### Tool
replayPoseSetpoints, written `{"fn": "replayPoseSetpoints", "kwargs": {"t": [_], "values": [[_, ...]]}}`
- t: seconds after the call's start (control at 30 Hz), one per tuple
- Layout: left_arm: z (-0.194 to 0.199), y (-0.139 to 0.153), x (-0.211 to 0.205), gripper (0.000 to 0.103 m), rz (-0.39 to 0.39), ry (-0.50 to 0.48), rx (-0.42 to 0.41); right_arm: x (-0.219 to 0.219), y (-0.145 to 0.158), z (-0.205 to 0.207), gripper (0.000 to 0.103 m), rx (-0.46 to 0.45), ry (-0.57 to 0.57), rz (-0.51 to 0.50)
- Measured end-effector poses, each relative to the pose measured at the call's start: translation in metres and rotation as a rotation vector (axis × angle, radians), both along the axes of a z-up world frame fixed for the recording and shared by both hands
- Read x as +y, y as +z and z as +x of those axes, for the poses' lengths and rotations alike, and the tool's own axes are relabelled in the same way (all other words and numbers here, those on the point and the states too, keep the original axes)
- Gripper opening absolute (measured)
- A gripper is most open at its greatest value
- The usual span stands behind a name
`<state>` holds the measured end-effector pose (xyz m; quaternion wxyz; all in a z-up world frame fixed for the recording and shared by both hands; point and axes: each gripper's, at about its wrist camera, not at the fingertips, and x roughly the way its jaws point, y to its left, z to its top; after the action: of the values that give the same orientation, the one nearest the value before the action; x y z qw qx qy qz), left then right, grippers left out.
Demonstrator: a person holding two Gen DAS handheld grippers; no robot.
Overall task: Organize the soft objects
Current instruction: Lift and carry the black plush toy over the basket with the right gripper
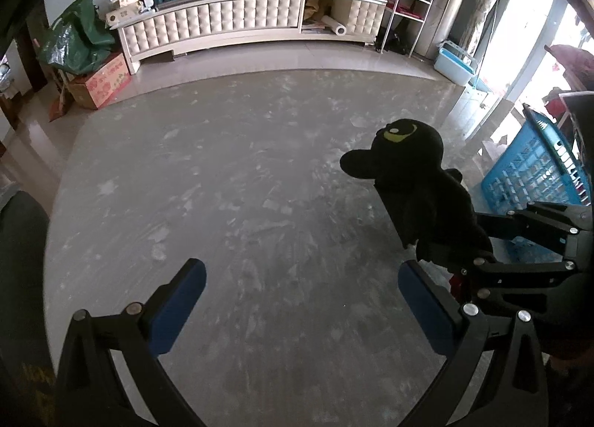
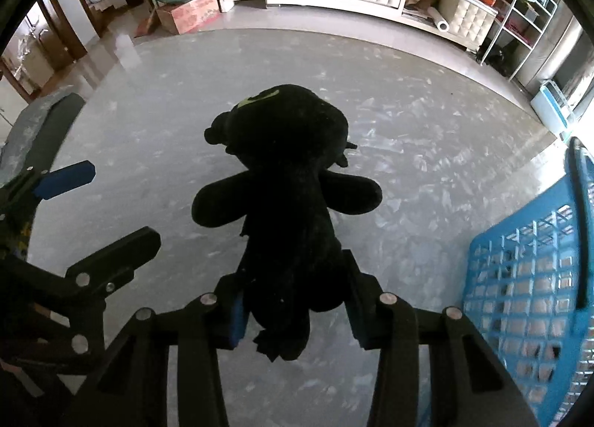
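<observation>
Plush toy [image 2: 289, 204], single, black, hanging limp over grey table [image 1: 222, 186], probably light and squashy; gripping low on its body. Right gripper [image 2: 293, 308] pinching that lower body between blue pads. Left gripper [image 1: 300, 289] gaping, holding nothing. One blue basket [image 2: 527, 278] waiting alongside.

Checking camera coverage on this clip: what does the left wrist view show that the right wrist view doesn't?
Only the left wrist view: the left gripper from behind, open and empty, and the toy's yellow-green eye.
Only the right wrist view: the right gripper shut on the lower body of the black plush toy, and the toy's spread arms.
Both: the toy, the blue basket to the right, the grey table, the white cabinet.
</observation>
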<state>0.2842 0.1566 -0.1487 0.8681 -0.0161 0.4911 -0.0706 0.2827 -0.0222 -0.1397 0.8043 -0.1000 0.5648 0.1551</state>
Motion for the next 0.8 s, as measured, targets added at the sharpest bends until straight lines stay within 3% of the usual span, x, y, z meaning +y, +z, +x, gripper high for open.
{"fn": "replayPoseSetpoints", "kwargs": {"t": [0.4,0.8], "values": [[-0.060,0.065,-0.011,0.103,0.019,0.028,-0.086,-0.011,0.064,-0.056,0.041,-0.081,0.044,0.085],[-0.119,0.123,-0.050,0.103,0.050,0.011,-0.184,-0.056,0.124,-0.110,0.042,-0.213,0.057,0.152]]}}
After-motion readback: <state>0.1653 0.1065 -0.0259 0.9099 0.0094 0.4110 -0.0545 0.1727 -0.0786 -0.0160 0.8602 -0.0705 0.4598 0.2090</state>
